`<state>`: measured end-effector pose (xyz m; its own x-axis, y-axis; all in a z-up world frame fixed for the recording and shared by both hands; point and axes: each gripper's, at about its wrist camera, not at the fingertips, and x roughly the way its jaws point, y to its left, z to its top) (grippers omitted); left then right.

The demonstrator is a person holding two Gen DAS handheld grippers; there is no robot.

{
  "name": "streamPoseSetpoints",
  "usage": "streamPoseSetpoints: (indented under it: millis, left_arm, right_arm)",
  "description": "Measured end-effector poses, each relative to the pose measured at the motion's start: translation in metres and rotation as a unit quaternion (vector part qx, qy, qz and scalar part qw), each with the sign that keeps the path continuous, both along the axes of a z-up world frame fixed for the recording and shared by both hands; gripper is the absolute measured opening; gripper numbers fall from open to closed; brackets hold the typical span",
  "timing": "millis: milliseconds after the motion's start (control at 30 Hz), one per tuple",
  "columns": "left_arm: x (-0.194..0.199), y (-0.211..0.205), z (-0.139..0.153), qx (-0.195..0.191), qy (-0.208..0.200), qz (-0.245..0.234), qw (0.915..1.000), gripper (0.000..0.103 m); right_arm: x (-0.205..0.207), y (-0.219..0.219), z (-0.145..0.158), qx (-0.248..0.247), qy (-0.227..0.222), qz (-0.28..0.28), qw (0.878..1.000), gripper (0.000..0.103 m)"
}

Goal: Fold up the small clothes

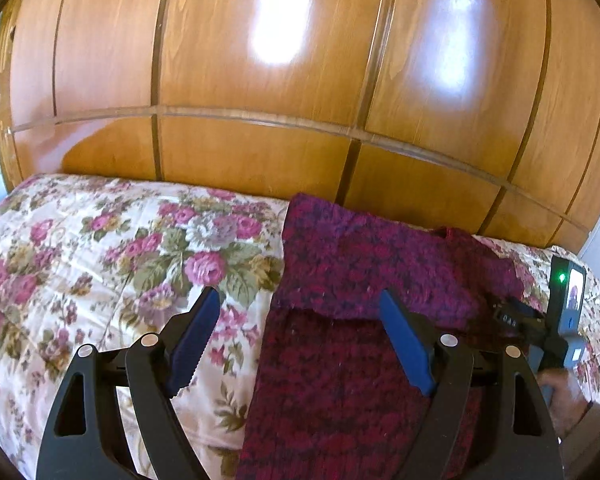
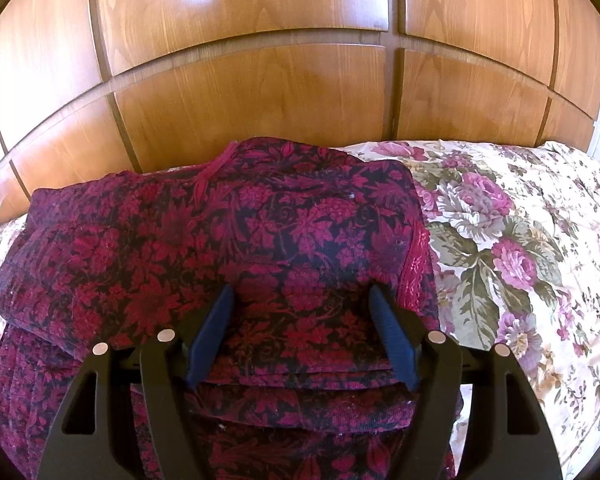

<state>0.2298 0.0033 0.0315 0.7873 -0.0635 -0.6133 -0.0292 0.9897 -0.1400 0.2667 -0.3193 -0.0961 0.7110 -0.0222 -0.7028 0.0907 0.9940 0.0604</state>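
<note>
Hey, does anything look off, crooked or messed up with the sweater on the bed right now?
Nothing stands out. The red floral sweater lies partly folded on the flowered bedspread, its layers stacked fairly evenly. Both the left tool and right tool are open above it, gripping nothing.

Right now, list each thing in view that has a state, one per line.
left gripper: open, holding nothing.
right gripper: open, over the garment, gripping nothing.
garment: partly folded, layers stacked, lying on the bedspread.
bedspread: spread flat, lightly wrinkled.
wardrobe doors: closed.
</note>
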Motion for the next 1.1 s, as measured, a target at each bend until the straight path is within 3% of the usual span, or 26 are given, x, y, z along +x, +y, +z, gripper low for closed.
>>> streamPoseSetpoints:
  millis: [200, 300, 333, 533, 633, 800, 1033, 1100]
  left_arm:
    - [-0.016, 0.003, -0.019, 0.005, 0.026, 0.003, 0.9997, 0.081]
    - [-0.025, 0.007, -0.034, 0.009, 0.052, -0.003, 0.9986, 0.081]
    - [-0.029, 0.010, -0.040, 0.004, 0.062, -0.006, 0.9981, 0.081]
    - [-0.054, 0.030, -0.065, -0.031, 0.107, -0.020, 0.9936, 0.081]
    - [-0.069, 0.043, -0.077, -0.068, 0.133, -0.033, 0.9882, 0.080]
    - [-0.096, 0.051, -0.089, -0.114, 0.161, -0.071, 0.9778, 0.071]
    - [-0.137, 0.042, -0.093, -0.109, 0.186, -0.142, 0.9661, 0.062]
    - [-0.147, 0.039, -0.092, -0.101, 0.191, -0.163, 0.9626, 0.058]
  right_arm:
    - [0.001, 0.006, 0.003, -0.024, 0.007, -0.007, 1.000, 0.074]
    - [-0.006, 0.010, 0.014, -0.047, 0.024, -0.017, 0.998, 0.095]
    - [-0.010, 0.008, 0.016, -0.044, 0.026, -0.020, 0.998, 0.097]
    - [-0.059, -0.020, 0.017, 0.027, 0.056, -0.012, 0.998, 0.097]
    - [-0.091, -0.037, 0.009, 0.068, 0.079, -0.006, 0.995, 0.097]
    - [-0.154, -0.053, -0.001, 0.122, 0.113, 0.025, 0.986, 0.096]
    - [-0.241, -0.045, -0.009, 0.134, 0.141, 0.053, 0.979, 0.087]
    - [-0.258, -0.040, -0.009, 0.134, 0.151, 0.062, 0.977, 0.078]
